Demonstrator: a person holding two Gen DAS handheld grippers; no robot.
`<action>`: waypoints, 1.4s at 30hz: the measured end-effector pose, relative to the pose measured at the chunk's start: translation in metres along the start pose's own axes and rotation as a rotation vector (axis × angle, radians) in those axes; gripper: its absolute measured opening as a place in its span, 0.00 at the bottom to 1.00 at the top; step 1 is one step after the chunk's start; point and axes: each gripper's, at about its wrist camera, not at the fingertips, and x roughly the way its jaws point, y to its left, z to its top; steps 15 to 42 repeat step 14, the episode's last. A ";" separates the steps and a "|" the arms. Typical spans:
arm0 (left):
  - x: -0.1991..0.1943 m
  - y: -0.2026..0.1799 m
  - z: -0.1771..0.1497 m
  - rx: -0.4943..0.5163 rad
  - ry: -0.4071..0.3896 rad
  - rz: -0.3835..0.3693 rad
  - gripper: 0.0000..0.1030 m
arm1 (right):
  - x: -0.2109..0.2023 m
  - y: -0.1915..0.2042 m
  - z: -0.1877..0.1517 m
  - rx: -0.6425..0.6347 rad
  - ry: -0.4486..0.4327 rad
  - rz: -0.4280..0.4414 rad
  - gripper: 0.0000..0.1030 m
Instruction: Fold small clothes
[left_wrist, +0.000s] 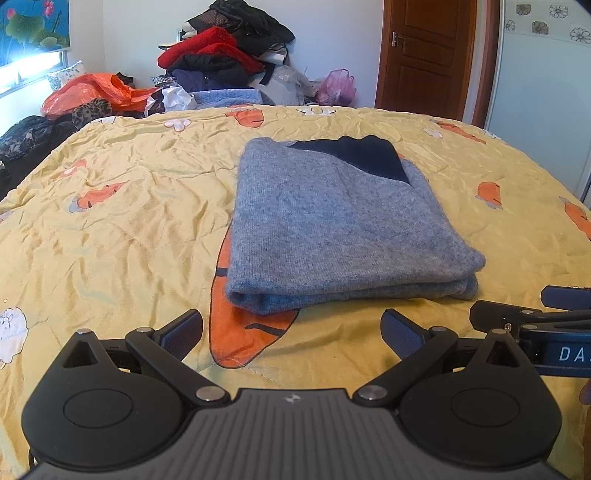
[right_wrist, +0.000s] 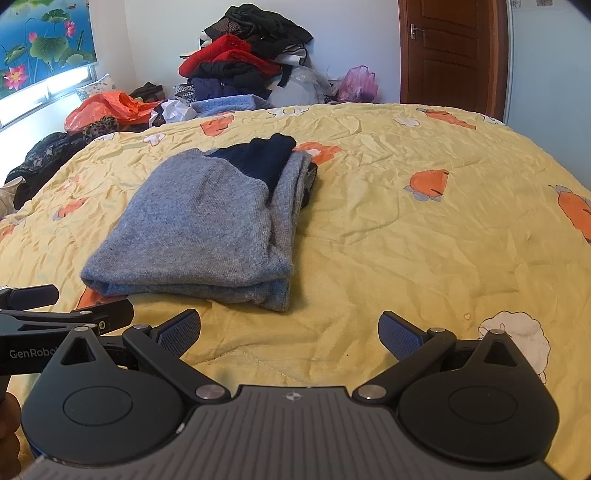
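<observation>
the grey sweater (left_wrist: 332, 229) is seen lying folded into a compact rectangle on the yellow bedspread (left_wrist: 110, 206), near the middle of the bed, with a dark navy part (left_wrist: 358, 155) showing at its far end. in the right wrist view the same sweater (right_wrist: 199, 225) is shown with its layered edges stacked along the right side. the fold is judged to be essentially finished: the bundle is flat, squared and untouched by either tool.

the left gripper (left_wrist: 291, 328) is held just short of the sweater's near edge, its fingers spread wide and nothing between them. the right gripper (right_wrist: 290, 330) is likewise held apart and empty, over bare bedspread to the right of the bundle. the two tools are seen just beside each other.

the next move is judged to be either the setting aside of the folded piece or the fetching of another garment; for either, a wide, low approach and a pinch on a doubled edge would be called for, so that the layers are not pulled loose.

beyond the bed, a heap of clothes (left_wrist: 225, 48) is piled against the wall. an orange plastic bag (left_wrist: 88, 92) and a pink plastic bag (left_wrist: 338, 86) are lying beside it; what is held in them cannot be told. a wooden door (left_wrist: 428, 51) is seen at the far right.
</observation>
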 end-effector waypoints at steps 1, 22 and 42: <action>0.000 0.000 0.000 0.000 0.001 0.001 1.00 | 0.000 0.000 0.000 0.004 0.002 0.003 1.00; -0.010 0.033 0.014 0.016 -0.063 0.021 1.00 | 0.003 -0.011 0.010 -0.012 -0.028 0.001 1.00; -0.010 0.033 0.014 0.016 -0.063 0.021 1.00 | 0.003 -0.011 0.010 -0.012 -0.028 0.001 1.00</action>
